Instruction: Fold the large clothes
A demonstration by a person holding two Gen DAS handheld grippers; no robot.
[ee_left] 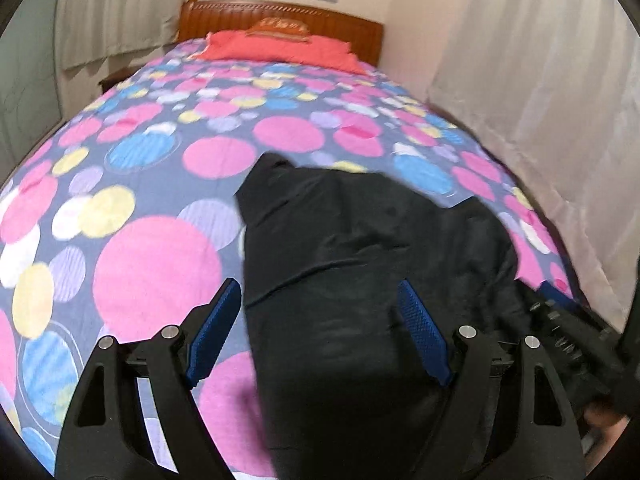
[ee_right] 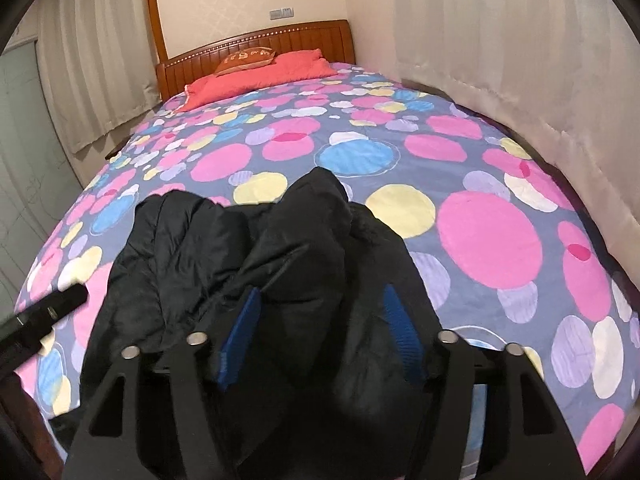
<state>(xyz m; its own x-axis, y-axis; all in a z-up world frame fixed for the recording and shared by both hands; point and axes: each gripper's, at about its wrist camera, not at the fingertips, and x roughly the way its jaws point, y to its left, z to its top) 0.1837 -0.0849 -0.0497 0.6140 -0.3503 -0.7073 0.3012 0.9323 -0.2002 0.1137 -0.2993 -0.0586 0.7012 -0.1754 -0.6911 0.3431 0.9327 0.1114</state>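
On the spotted bedspread (ee_right: 488,240), the black jacket (ee_right: 256,256) lies under both grippers' wide jaws.

The left gripper (ee_left: 320,330) is built from matte black plastic, with two angular arms on each side pierced by triangular cut-outs. Each arm is capped by a round silver screw head, four in all. The fingers (ee_left: 216,330) are faced with blue pads whose surface is finely dimpled. The right gripper (ee_right: 322,334) is made the same way: black arms with cut-outs, four silver screw heads and blue textured pads (ee_right: 400,336). At the lower right edge of the left wrist view, a small patch of bare skin (ee_left: 604,426) is seen beneath the black body of the other gripper
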